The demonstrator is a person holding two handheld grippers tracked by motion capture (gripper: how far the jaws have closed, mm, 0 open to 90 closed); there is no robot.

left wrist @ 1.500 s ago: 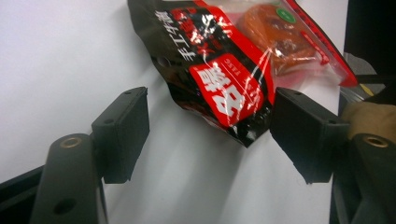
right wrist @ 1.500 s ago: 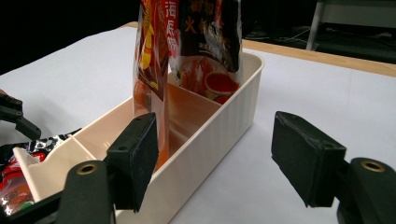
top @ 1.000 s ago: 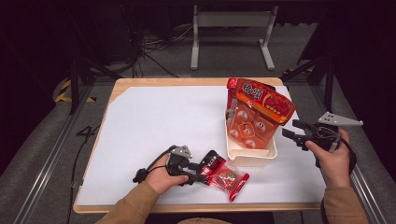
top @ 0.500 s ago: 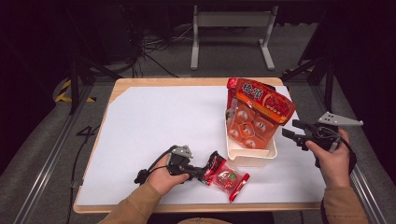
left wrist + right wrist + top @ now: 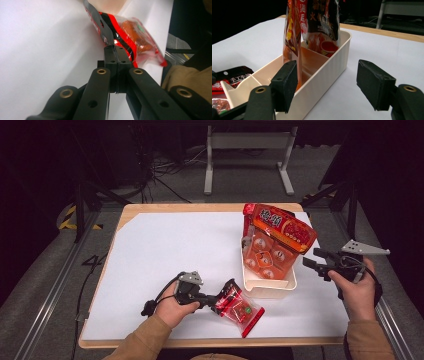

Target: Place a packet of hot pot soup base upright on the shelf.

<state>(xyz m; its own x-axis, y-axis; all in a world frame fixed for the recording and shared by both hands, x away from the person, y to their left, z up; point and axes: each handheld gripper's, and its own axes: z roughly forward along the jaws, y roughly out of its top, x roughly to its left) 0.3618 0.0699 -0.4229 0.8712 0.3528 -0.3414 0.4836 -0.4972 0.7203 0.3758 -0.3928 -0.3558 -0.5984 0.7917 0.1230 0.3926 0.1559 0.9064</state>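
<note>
High view: fixed above person's side, faces forward and down, far enough to take in whole table (image 5: 150, 250). Left gripper view: low over table, very near, looks along own jaws at red packet (image 5: 130, 37). Right gripper view: low, near, faces bin (image 5: 329, 67) side-on. High view shares packet (image 5: 239, 307) with left gripper view, bin (image 5: 270, 287) with right gripper view.

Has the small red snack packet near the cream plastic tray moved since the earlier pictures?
No. The small red snack packet lies equally close to the cream plastic tray, with the left gripper shut on its edge.
</note>
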